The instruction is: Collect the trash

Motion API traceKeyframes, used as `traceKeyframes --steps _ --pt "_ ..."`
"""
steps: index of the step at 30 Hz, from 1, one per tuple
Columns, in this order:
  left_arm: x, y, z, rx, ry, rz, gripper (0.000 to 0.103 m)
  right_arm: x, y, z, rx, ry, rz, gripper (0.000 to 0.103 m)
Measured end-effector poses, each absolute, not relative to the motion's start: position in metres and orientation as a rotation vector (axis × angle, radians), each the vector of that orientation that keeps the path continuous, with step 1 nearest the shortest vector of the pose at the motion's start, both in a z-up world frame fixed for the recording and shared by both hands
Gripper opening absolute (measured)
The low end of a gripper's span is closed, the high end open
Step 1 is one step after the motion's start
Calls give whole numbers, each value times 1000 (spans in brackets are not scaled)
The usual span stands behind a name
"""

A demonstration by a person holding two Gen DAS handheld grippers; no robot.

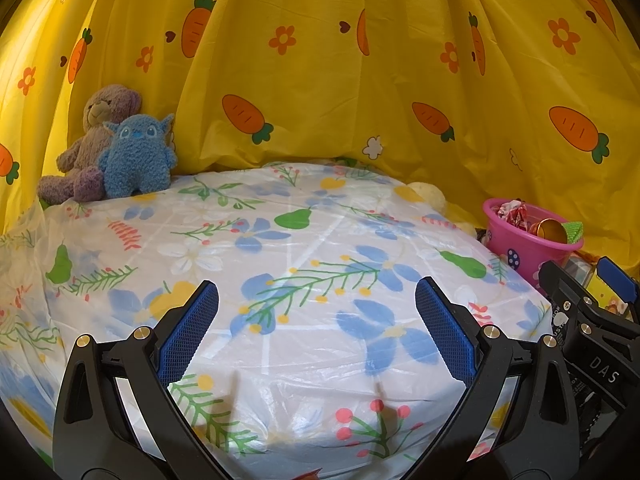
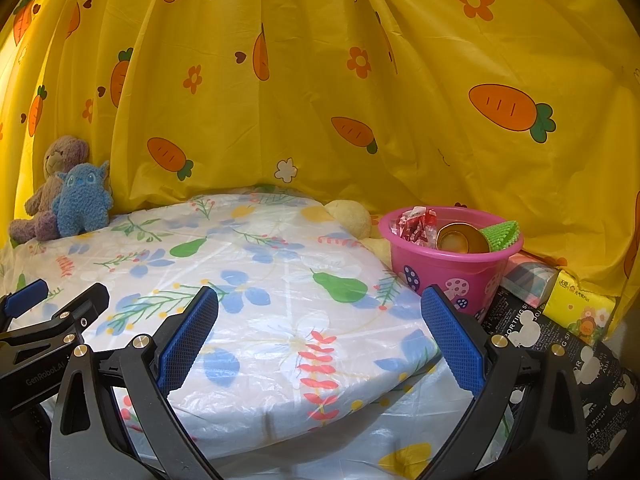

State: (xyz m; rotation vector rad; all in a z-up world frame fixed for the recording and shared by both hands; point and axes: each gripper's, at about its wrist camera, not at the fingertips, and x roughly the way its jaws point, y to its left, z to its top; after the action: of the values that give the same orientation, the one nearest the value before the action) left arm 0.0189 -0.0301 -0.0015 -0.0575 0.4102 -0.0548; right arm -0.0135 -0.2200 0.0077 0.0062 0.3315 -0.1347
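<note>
A pink bucket (image 2: 448,264) stands at the right edge of the table and holds a red-white crumpled wrapper (image 2: 416,226), a gold can (image 2: 460,238) and a green bristly piece (image 2: 502,232). It also shows in the left wrist view (image 1: 528,240). My left gripper (image 1: 316,304) is open and empty above the floral tablecloth (image 1: 304,240). My right gripper (image 2: 320,308) is open and empty above the same cloth (image 2: 280,280), left of the bucket. Each gripper shows at the edge of the other's view.
A brown teddy bear (image 1: 100,120) and a blue plush toy (image 1: 136,156) sit at the table's back left. A yellow carrot-print curtain (image 2: 360,80) hangs behind. A yellow plush (image 2: 350,216) lies behind the bucket. Tissue packs (image 2: 576,304) and a black printed bag (image 2: 560,352) lie at right.
</note>
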Motion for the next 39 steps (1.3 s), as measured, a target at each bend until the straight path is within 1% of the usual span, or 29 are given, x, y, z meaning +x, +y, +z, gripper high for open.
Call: traceKeyframes --steps 39 --pt "17 -33 -2 -56 412 -51 97 -15 -218 6 8 330 -138 97"
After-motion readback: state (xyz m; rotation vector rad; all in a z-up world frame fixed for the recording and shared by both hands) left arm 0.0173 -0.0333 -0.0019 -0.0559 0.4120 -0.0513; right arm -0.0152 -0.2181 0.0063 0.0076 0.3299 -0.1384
